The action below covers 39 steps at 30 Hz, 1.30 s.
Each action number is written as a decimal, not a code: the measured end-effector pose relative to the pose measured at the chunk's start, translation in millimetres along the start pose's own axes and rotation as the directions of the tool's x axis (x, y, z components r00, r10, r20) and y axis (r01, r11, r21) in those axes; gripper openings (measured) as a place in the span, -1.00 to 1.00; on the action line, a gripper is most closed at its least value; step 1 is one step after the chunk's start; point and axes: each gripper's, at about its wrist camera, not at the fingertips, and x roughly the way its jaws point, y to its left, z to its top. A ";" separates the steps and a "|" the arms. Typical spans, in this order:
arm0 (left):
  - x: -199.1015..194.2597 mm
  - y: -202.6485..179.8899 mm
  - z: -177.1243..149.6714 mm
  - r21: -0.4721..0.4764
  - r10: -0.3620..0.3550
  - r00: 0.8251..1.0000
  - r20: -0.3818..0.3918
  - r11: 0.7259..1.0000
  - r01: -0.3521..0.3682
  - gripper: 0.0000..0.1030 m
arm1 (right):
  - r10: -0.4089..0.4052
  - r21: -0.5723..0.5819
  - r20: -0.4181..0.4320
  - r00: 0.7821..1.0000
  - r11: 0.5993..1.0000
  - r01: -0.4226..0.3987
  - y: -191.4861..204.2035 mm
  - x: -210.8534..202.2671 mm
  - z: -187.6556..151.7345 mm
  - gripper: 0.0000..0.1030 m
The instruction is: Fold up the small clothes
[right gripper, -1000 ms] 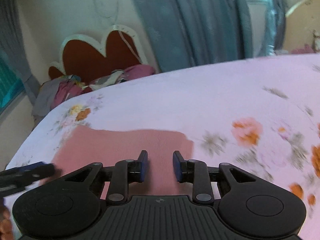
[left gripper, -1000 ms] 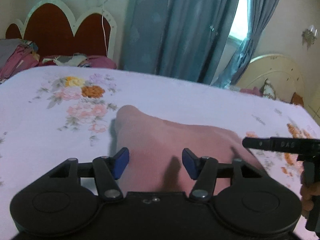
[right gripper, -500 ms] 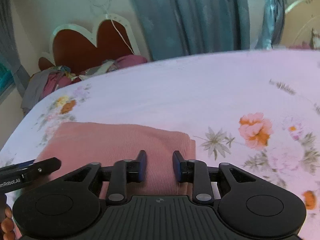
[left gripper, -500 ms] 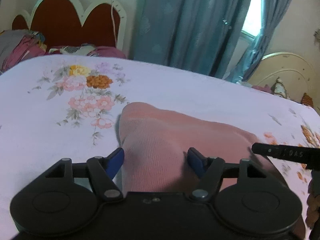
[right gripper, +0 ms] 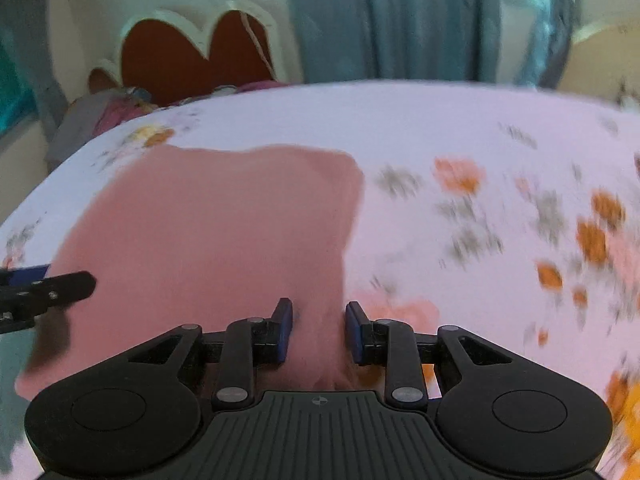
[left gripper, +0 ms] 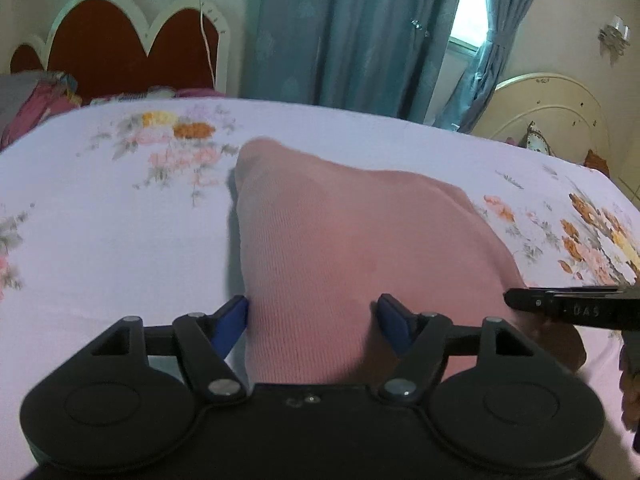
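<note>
A pink ribbed garment [left gripper: 340, 240] lies folded on the floral bed sheet [left gripper: 100, 240]. My left gripper [left gripper: 315, 320] hovers low over its near left part. Its jaws are opening and stand wide. The cloth lies between the blue pads [left gripper: 236, 320], which do not pinch it. In the right wrist view the garment [right gripper: 220, 232] fills the left half. My right gripper [right gripper: 319, 330] sits over its right edge with the jaws narrowly apart. Cloth shows in the gap, but I see no grip on it. Each view catches a finger of the other gripper [left gripper: 560, 307] [right gripper: 52, 288] at its side.
A red and white headboard [left gripper: 120, 40] and a pile of clothes [left gripper: 36, 100] stand at the far left. Blue curtains [left gripper: 352, 32] hang behind the bed, and a cream headboard [left gripper: 552, 108] is at the far right. A person's hand [left gripper: 630, 384] shows at the right edge.
Both grippers have moved forward and lower over the pink garment, which now looks larger. The left jaws have spread wider. The gap of the right jaws is unchanged.
</note>
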 end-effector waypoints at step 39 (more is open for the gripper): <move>-38.7 -37.9 -37.3 0.005 0.188 0.979 -0.084 0.982 -0.189 1.00 | -0.064 -0.095 0.007 0.998 0.993 0.064 8.8 -33.6 -35.5 -0.43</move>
